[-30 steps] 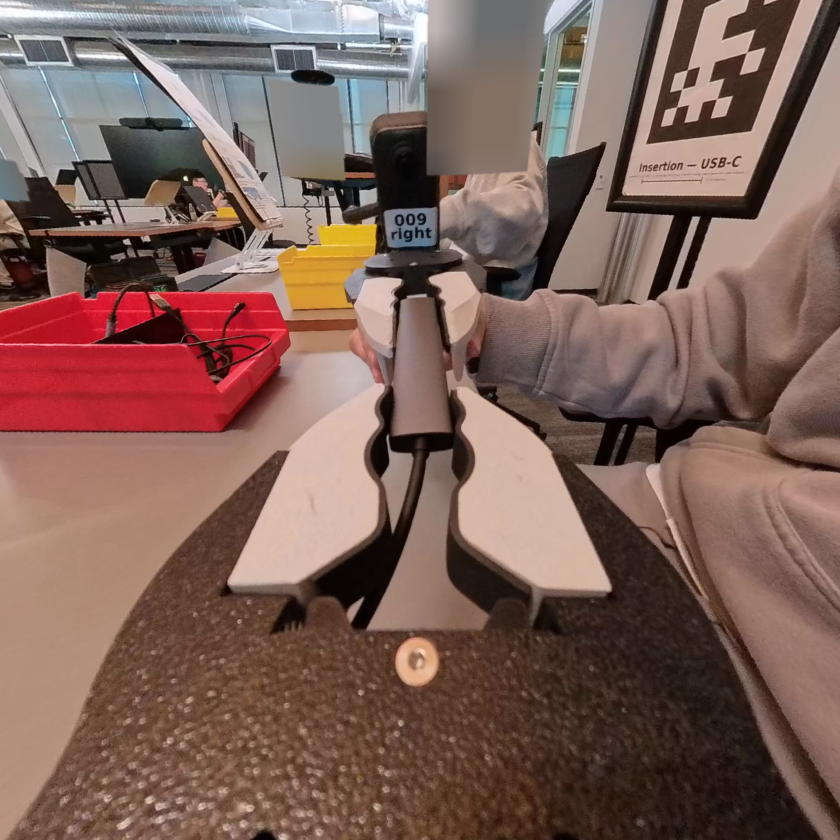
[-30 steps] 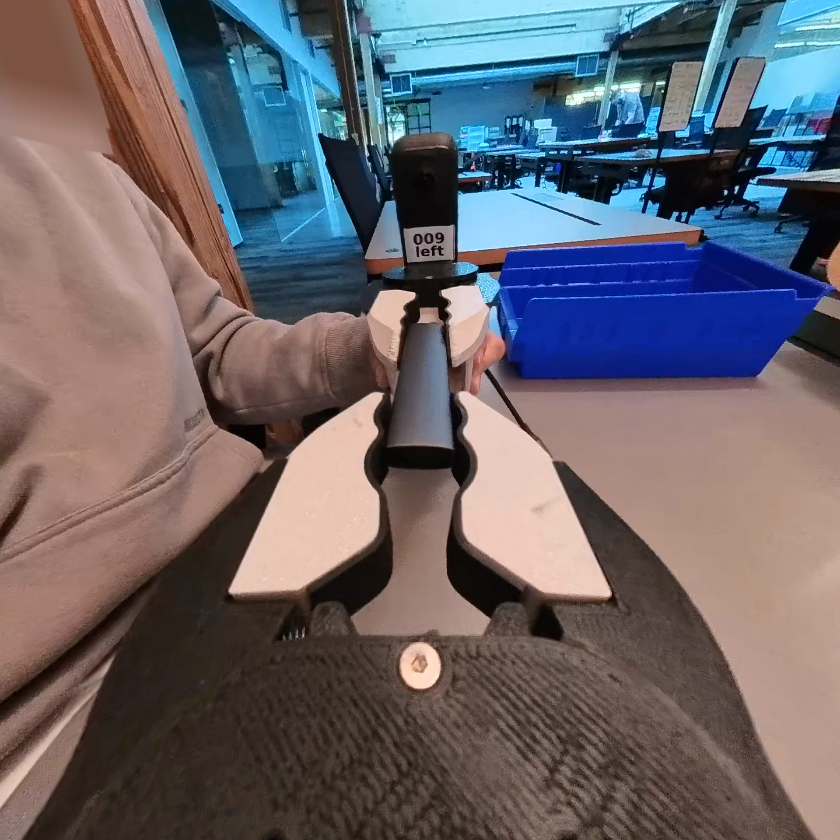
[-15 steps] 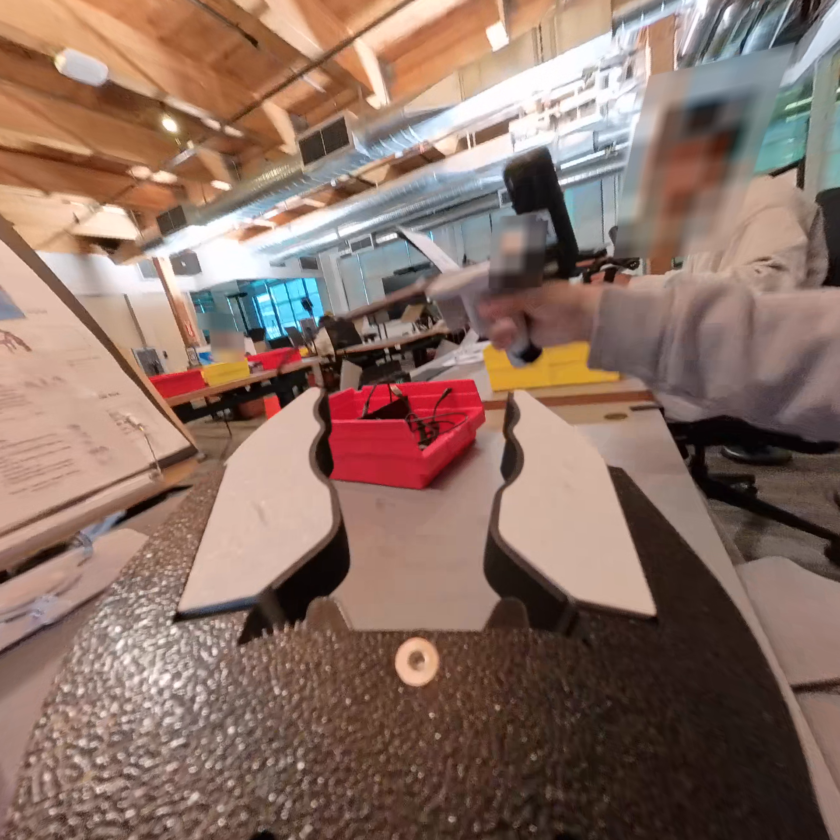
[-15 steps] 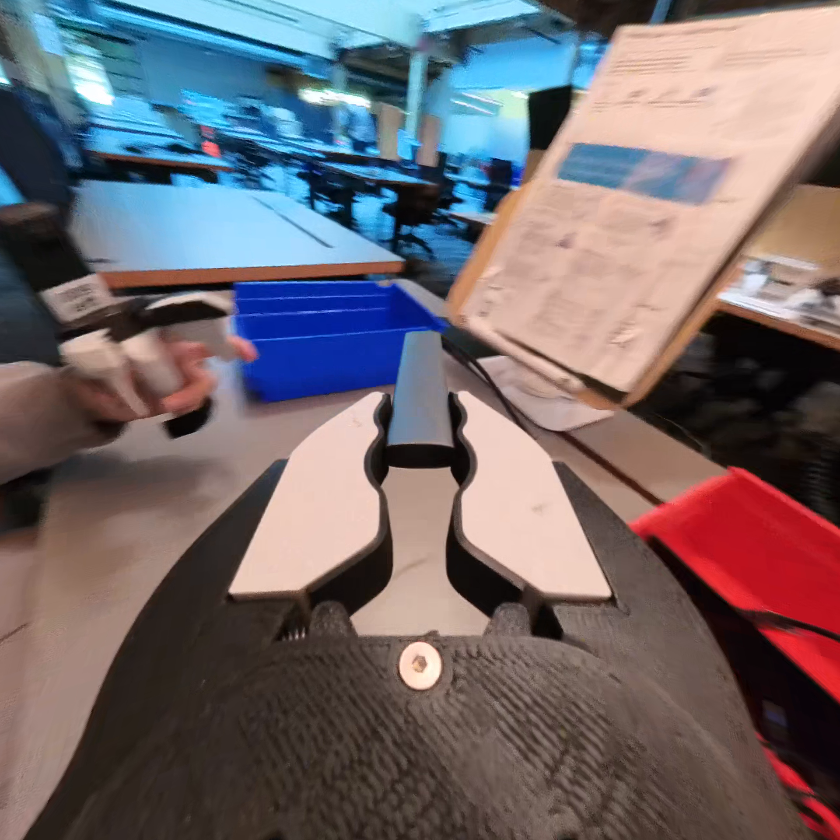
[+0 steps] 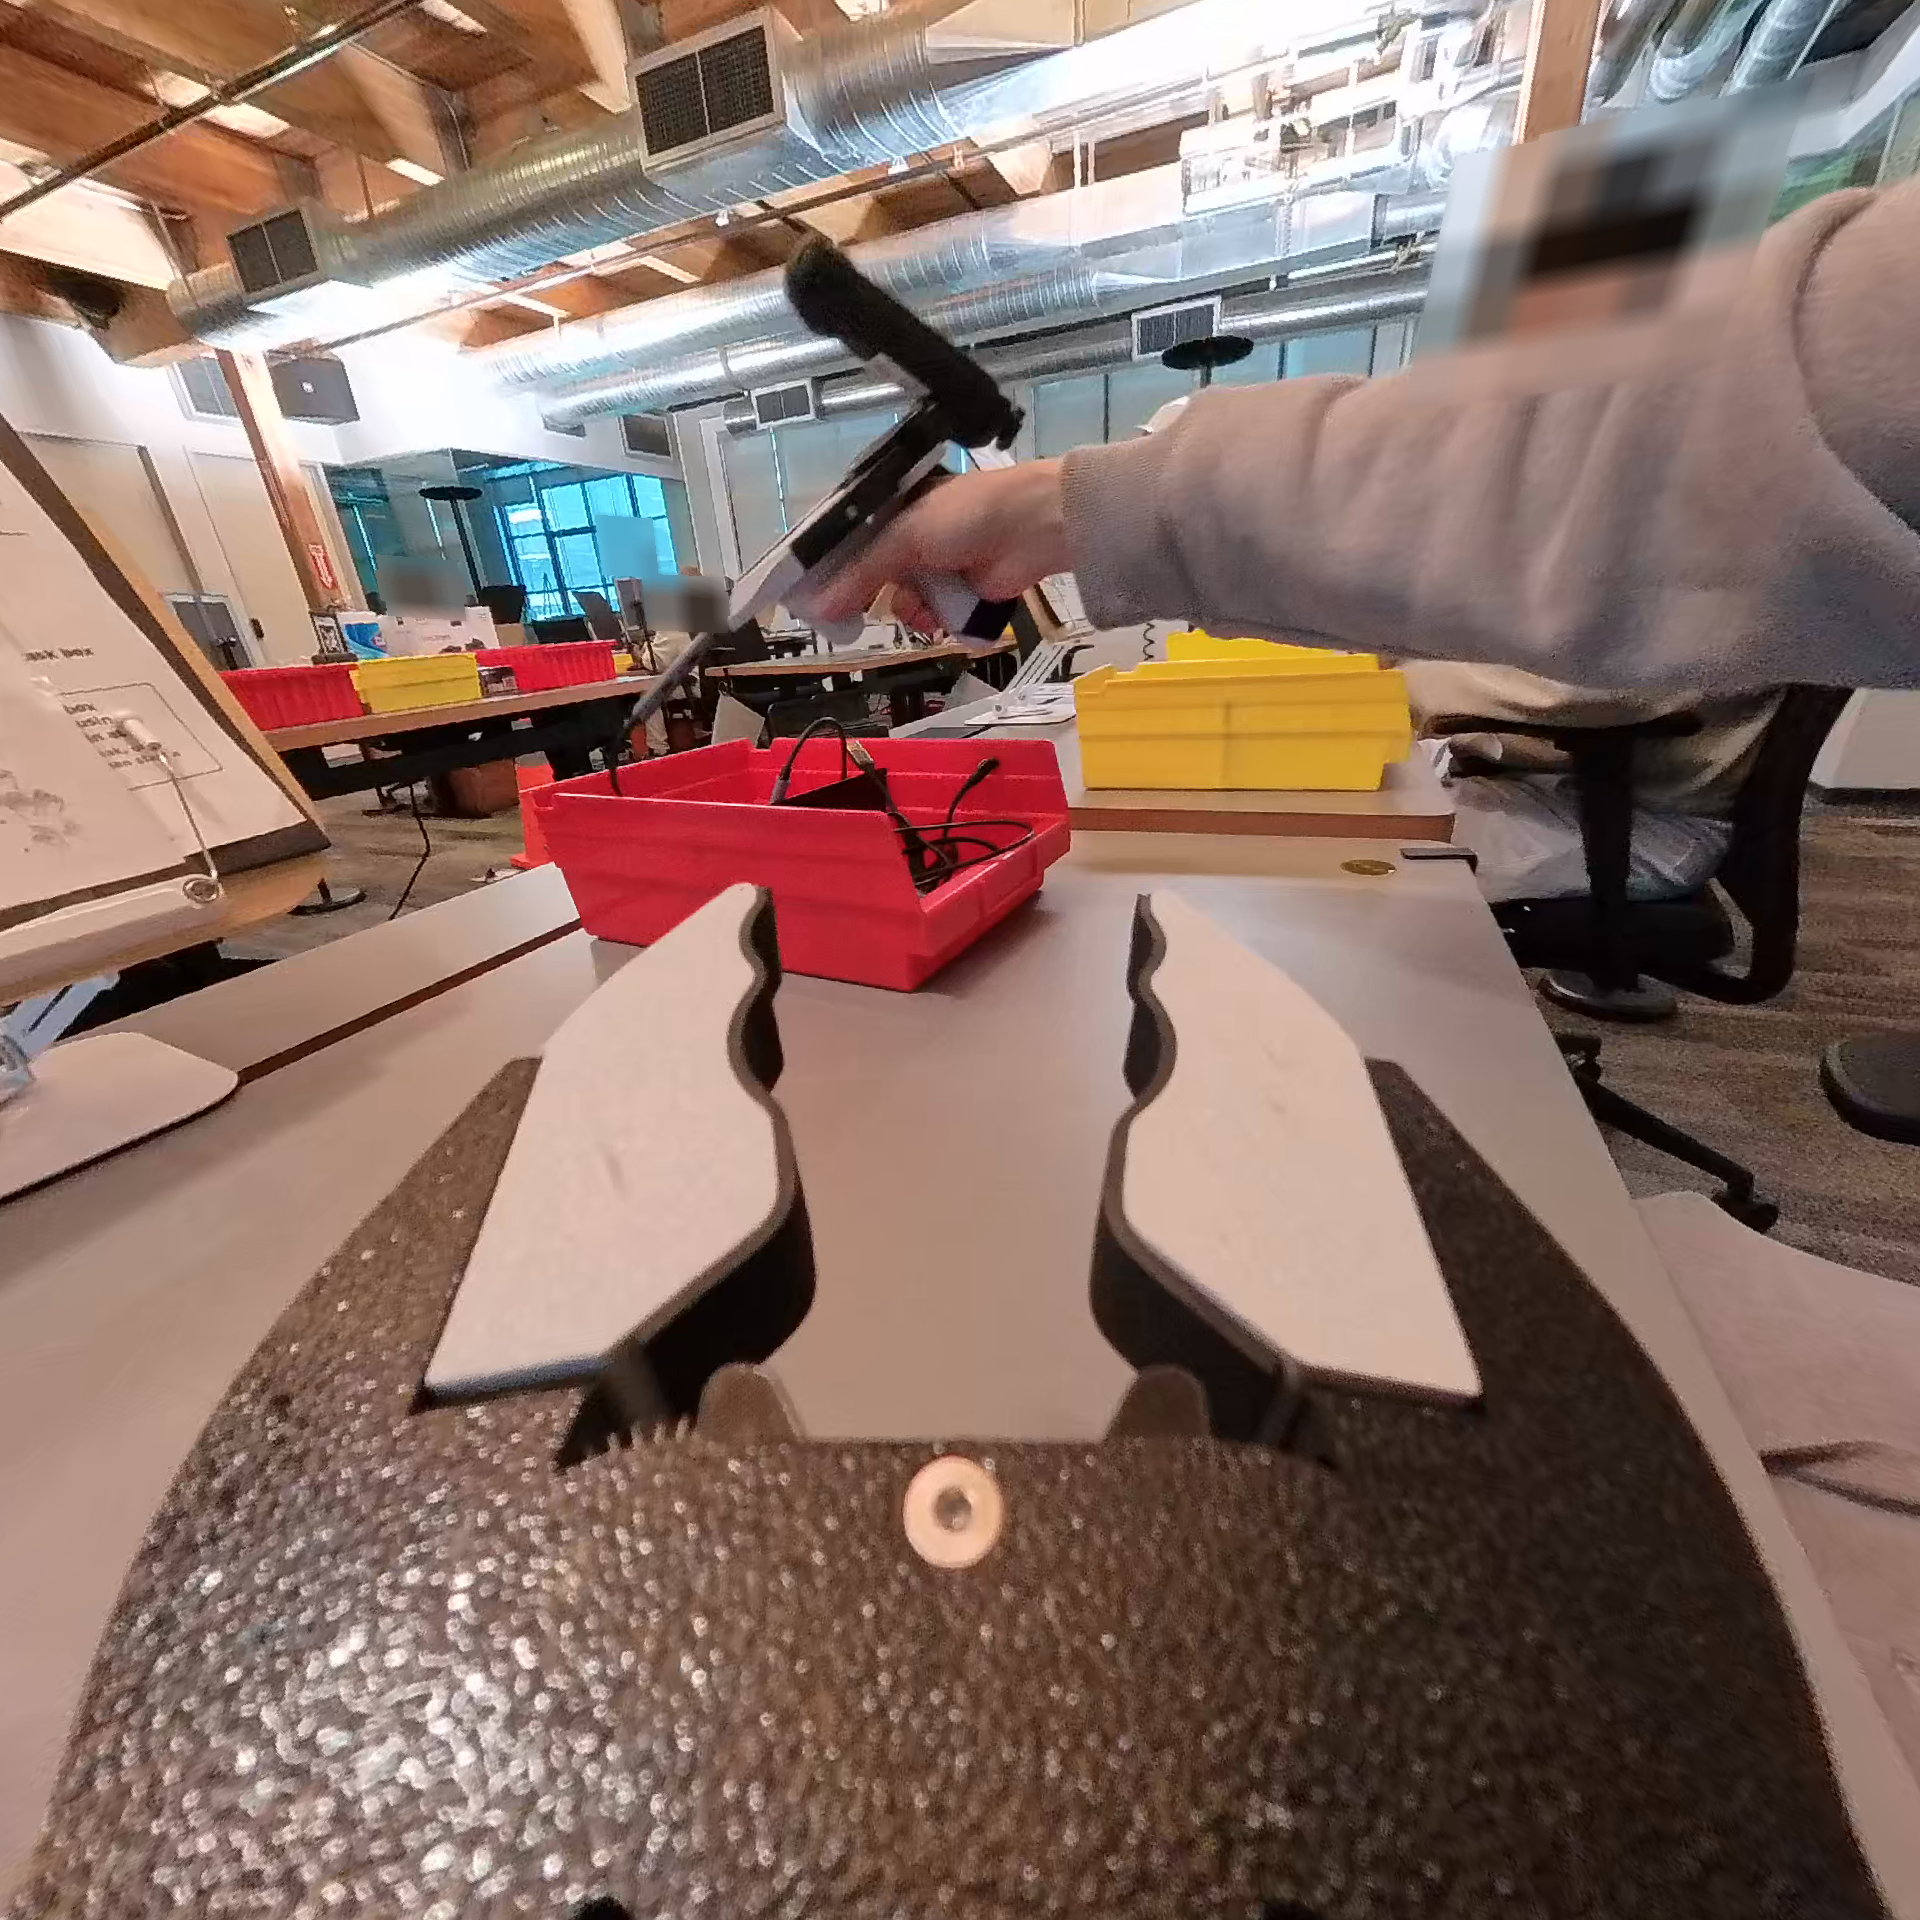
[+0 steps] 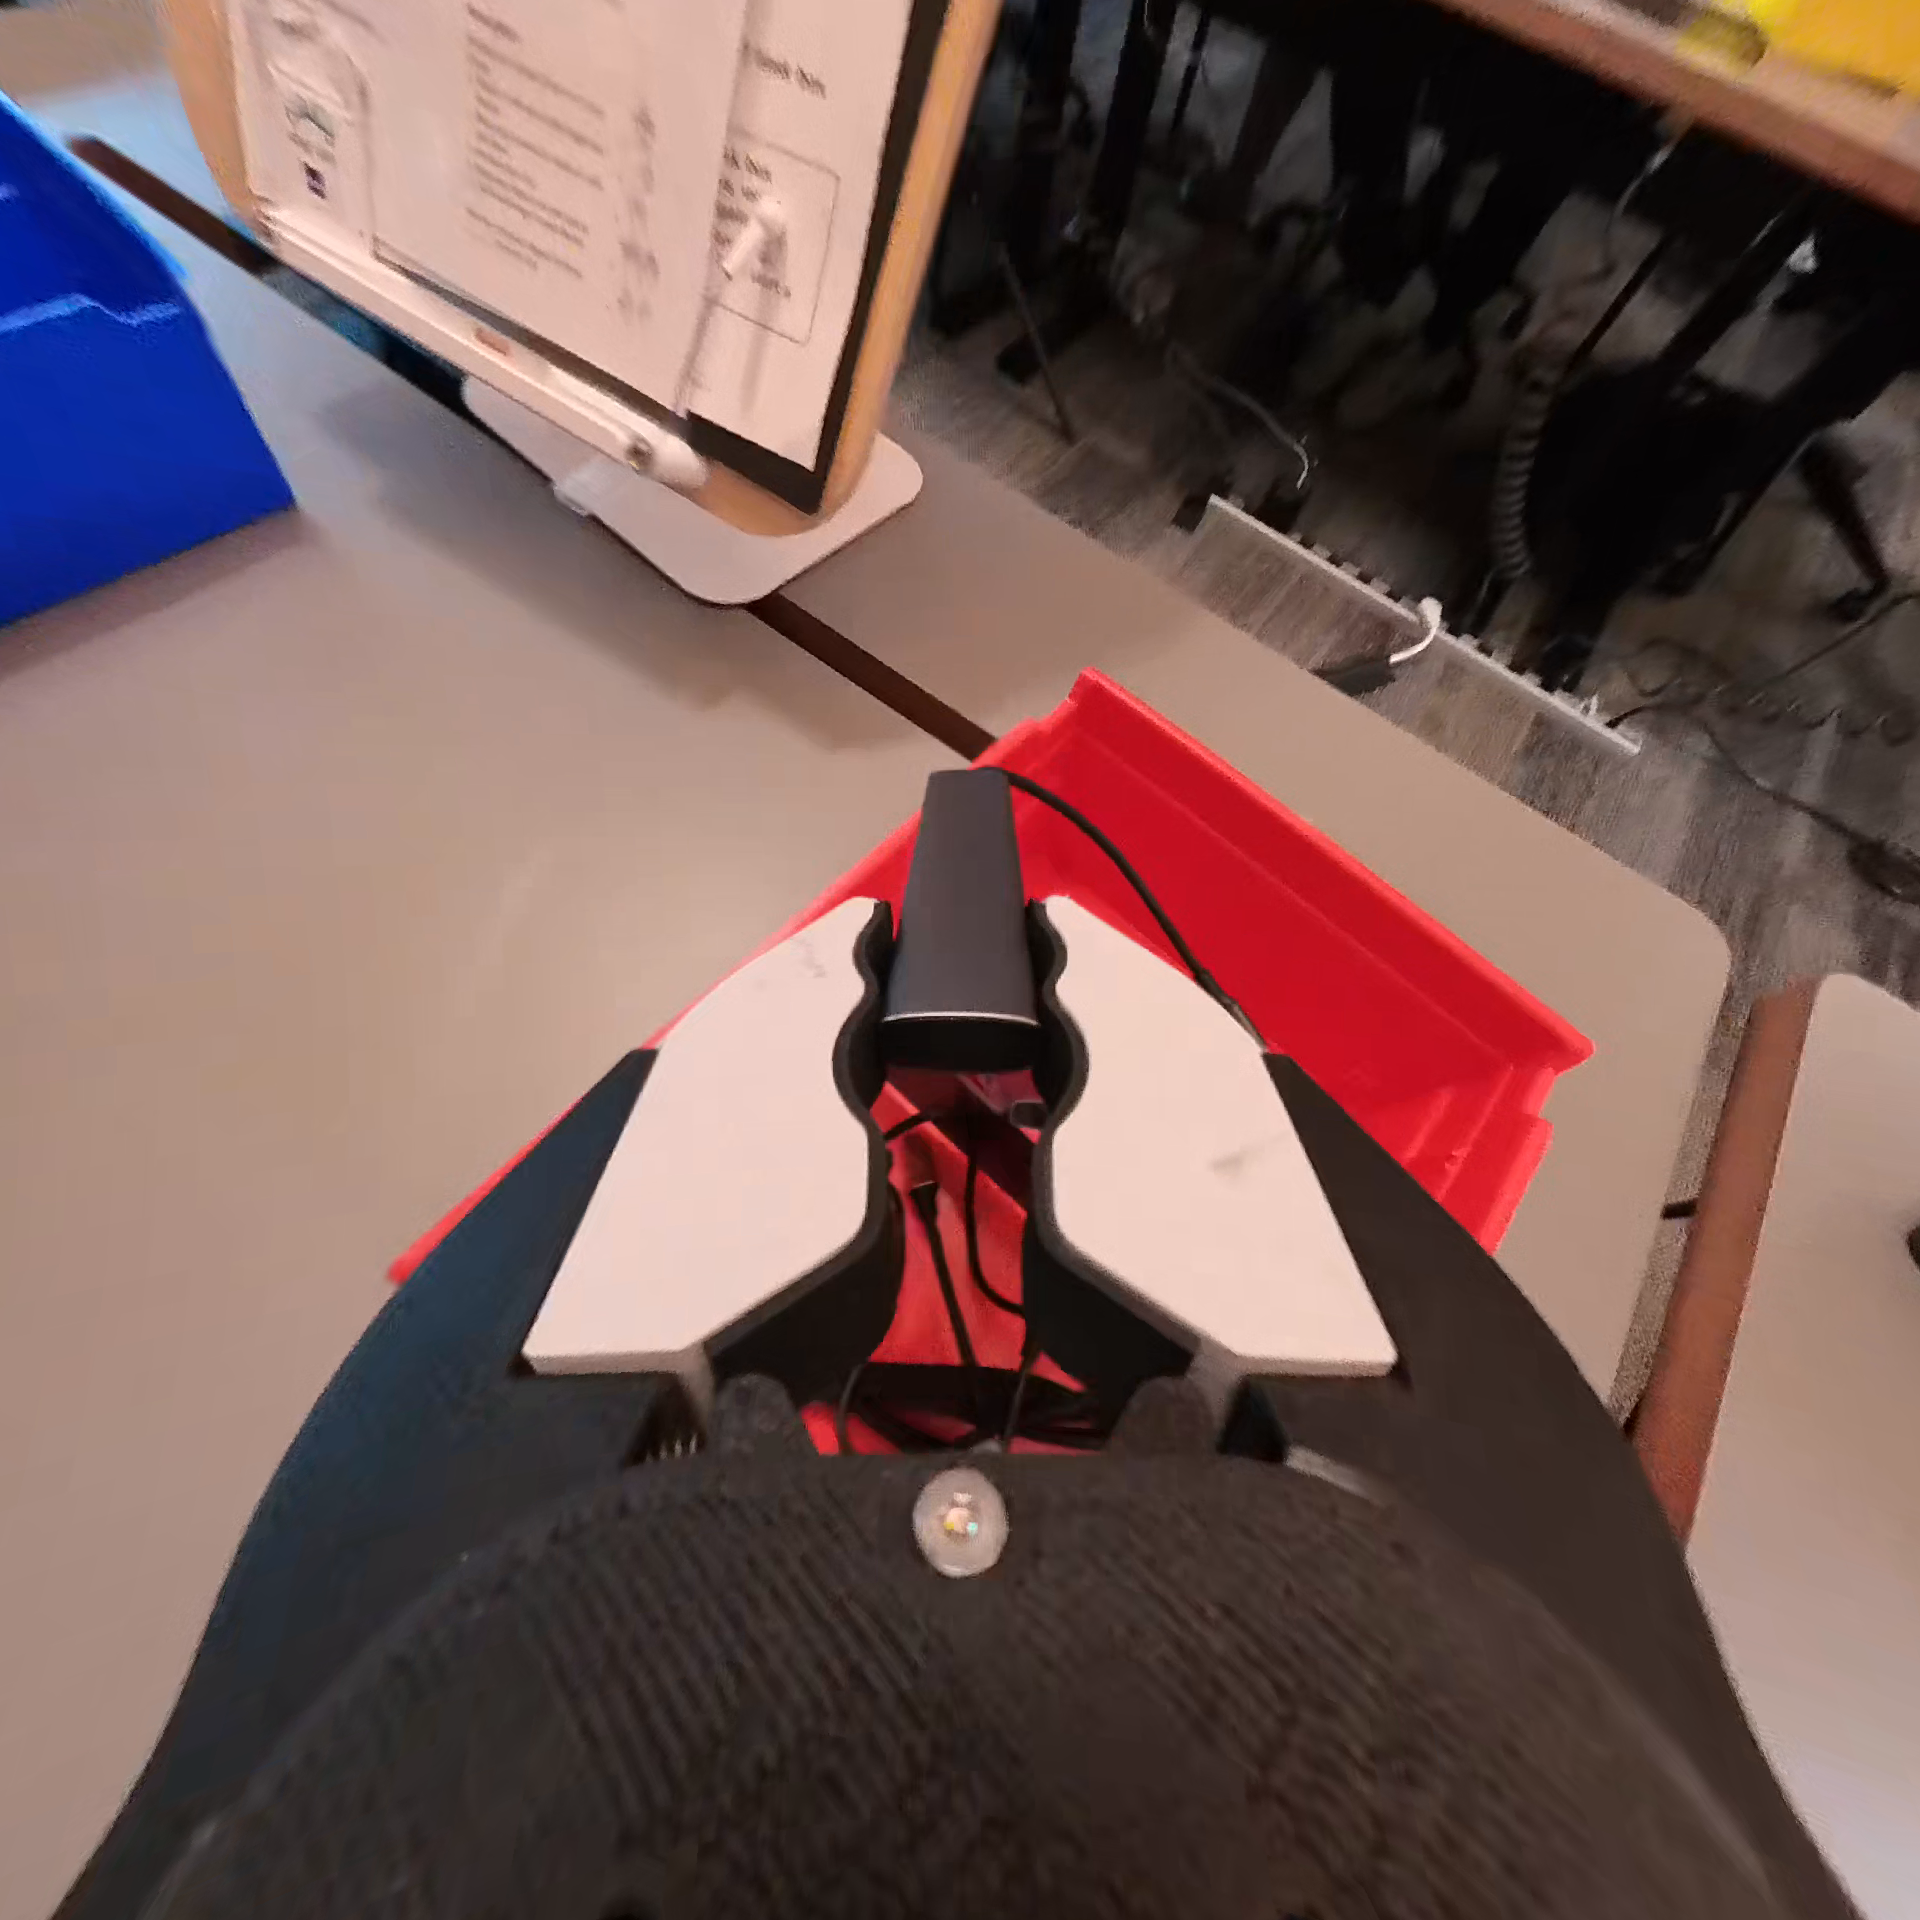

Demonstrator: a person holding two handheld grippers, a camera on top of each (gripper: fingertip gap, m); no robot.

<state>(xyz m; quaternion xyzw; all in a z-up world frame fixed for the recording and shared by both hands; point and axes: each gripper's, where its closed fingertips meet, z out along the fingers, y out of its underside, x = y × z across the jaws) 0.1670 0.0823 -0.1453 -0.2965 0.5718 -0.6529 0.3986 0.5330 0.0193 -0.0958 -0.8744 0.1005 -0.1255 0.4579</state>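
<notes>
My right gripper (image 6: 958, 916) is shut on a slim dark grey adapter (image 6: 961, 935) and points down over the red bin (image 6: 1299, 935). A thin black cable (image 6: 1132, 894) runs from the adapter's far end. Black cables (image 6: 966, 1247) lie in the bin below the fingers. My left gripper (image 5: 951, 914) is open and empty, low over the grey table, facing the red bin (image 5: 810, 862). In the left wrist view the right gripper (image 5: 748, 603) is tilted down above the bin's far left corner, held by a hand in a grey sleeve, with the adapter (image 5: 665, 675) sticking out of it.
A yellow bin (image 5: 1236, 727) stands behind the red one. A document stand (image 5: 104, 748) is at the left, also in the right wrist view (image 6: 582, 208). A blue bin (image 6: 94, 395) is at the far left. An office chair (image 5: 1662, 831) stands beyond the table's right edge. Spacing between my two grippers at the tips: around 40 cm.
A second ago both grippers held the adapter between them. My left gripper has let go and opened. My right gripper has carried the adapter over the red bin and tilted down.
</notes>
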